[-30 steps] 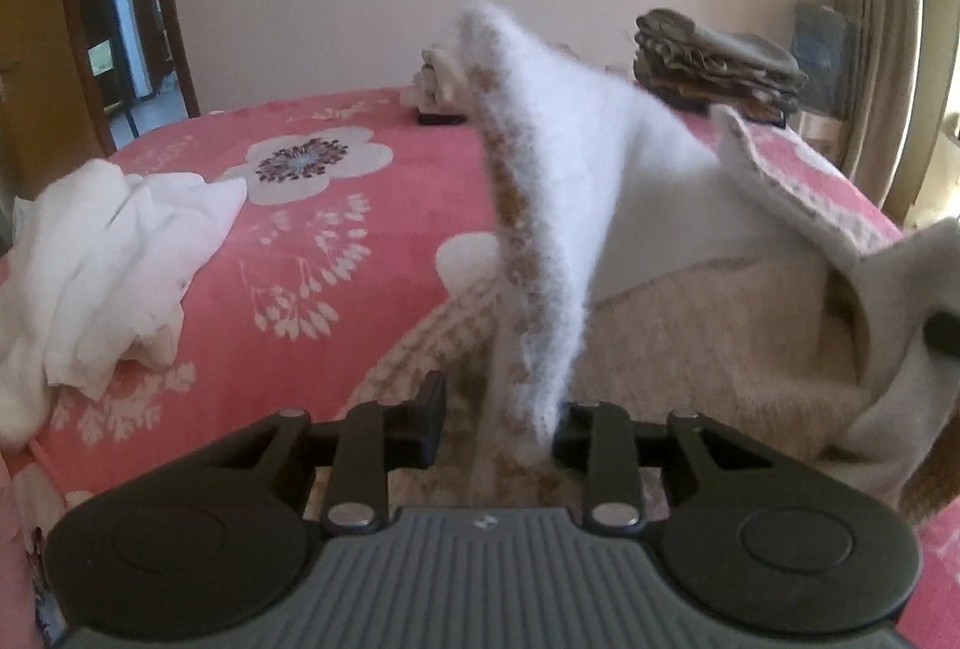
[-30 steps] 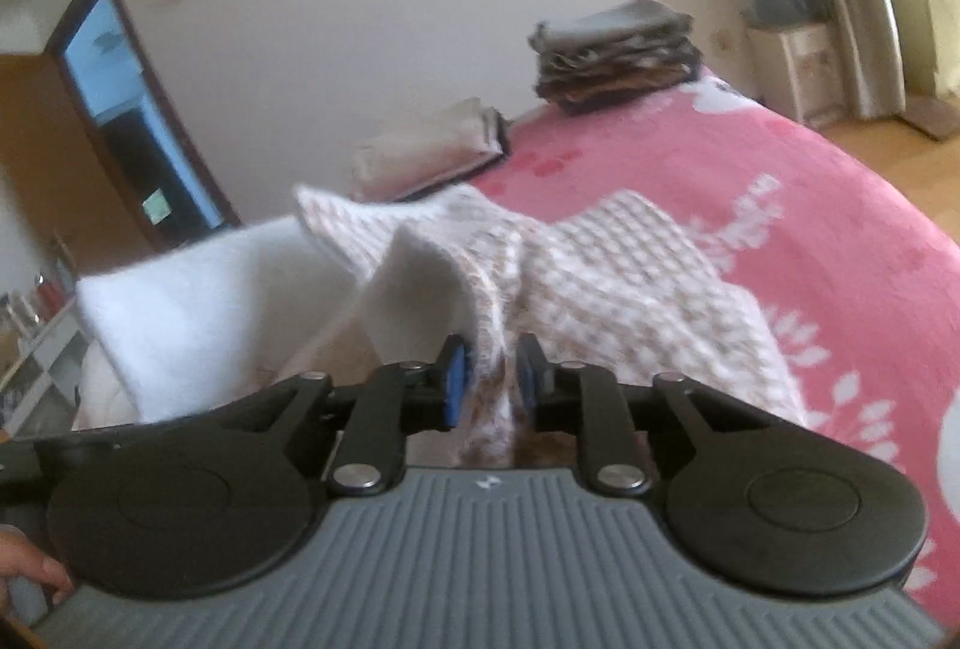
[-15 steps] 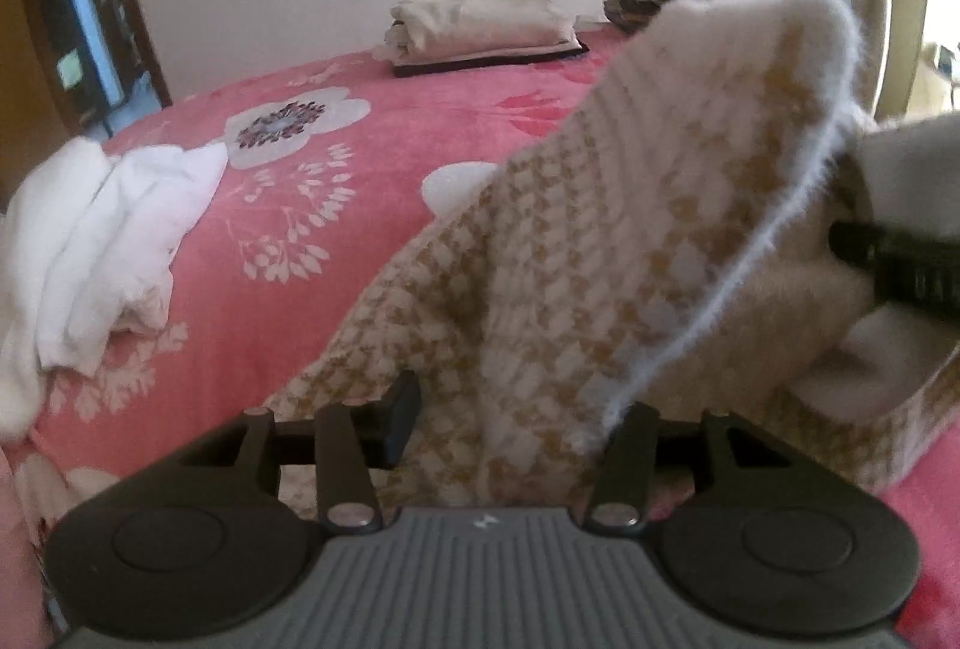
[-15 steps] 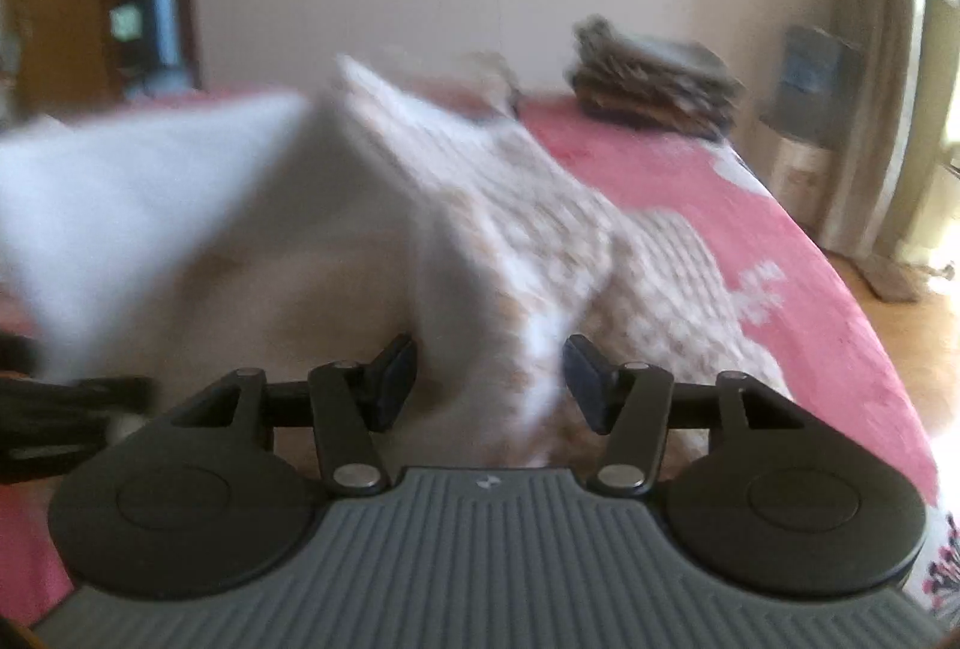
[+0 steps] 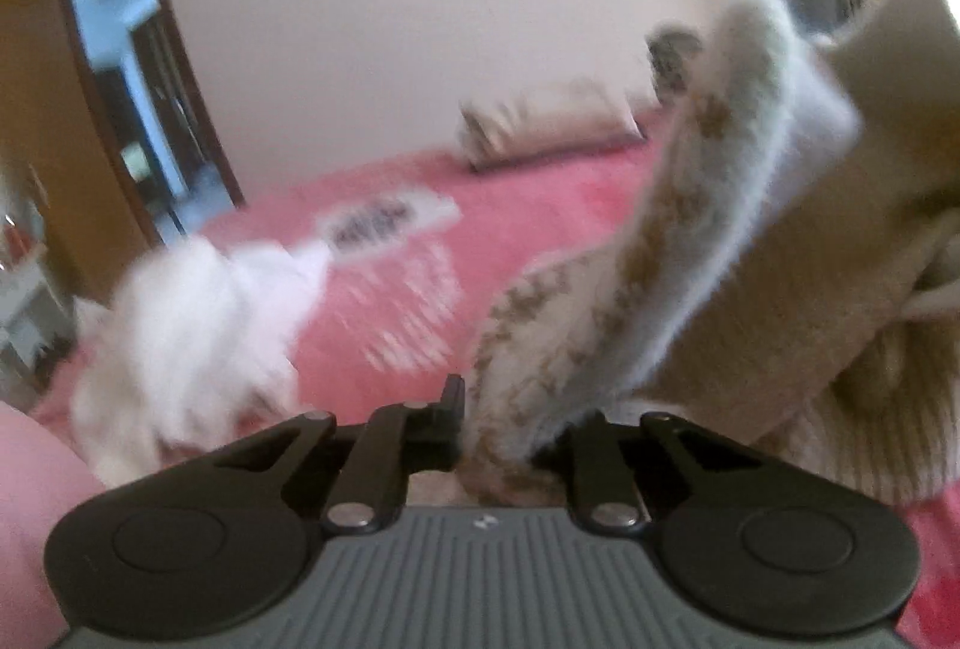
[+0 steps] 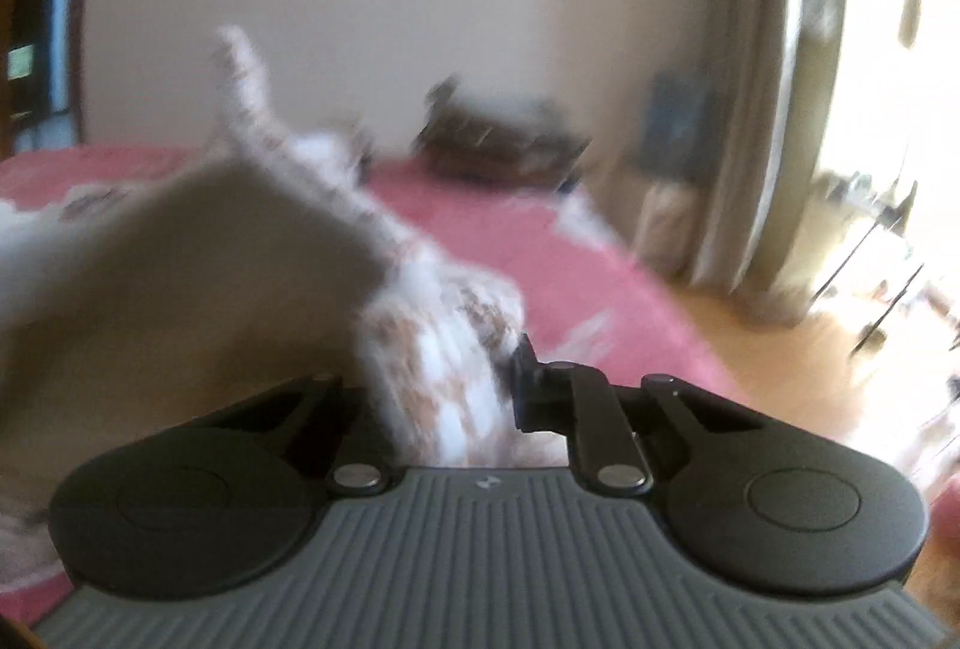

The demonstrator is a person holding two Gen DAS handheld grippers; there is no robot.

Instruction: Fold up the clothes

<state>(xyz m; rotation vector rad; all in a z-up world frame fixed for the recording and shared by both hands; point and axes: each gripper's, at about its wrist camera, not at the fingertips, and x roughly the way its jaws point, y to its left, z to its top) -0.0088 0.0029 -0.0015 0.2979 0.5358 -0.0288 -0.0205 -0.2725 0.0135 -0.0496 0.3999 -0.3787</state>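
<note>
Left claw (image 5: 501, 427): closing on fuzzy checked garment (image 5: 690, 253), which rises ahead-right.
Right claw (image 6: 444, 397): closing on the same garment's edge.

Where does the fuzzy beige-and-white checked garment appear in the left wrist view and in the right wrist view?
Left wrist view: the checked garment rises from between the jaws at bottom centre up to the upper right.
Right wrist view: the same garment fills the left and centre, rising from between the jaws.
Shared landmark: the pink floral bedspread, behind the garment in both views.
</note>
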